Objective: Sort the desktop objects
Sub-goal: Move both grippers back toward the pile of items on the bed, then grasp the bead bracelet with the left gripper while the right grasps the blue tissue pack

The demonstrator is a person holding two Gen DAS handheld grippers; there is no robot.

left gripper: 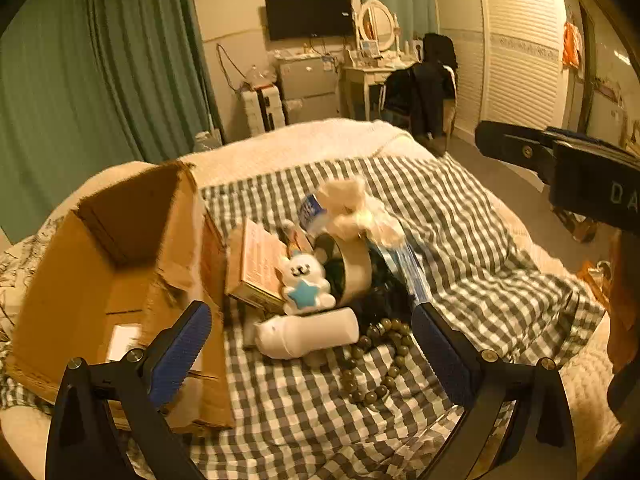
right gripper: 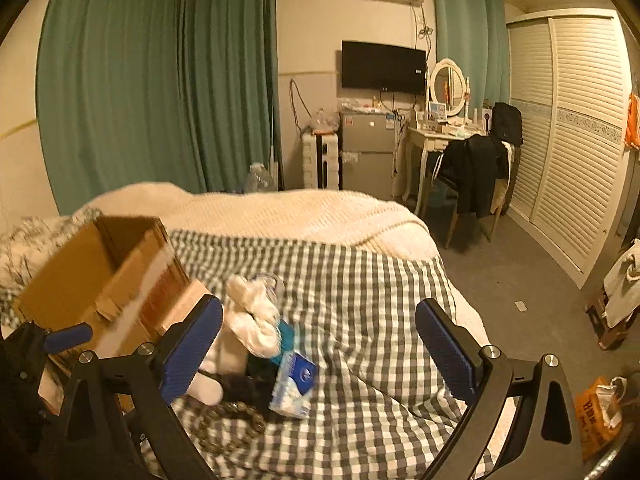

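Both views are rendered in a warm yellow-orange cast under dim indoor lighting. Strong barrel distortion is present: the curtains point(right gripper: 160, 80) and wardrobe doors point(right gripper: 568, 128) are bowed, and the corners are cut off by black vignetting. Motion blur is seen on the cardboard box point(right gripper: 100, 280) in the right wrist view. Soft shadows are cast under the cluttered items on the checked bedcover point(left gripper: 280, 400).
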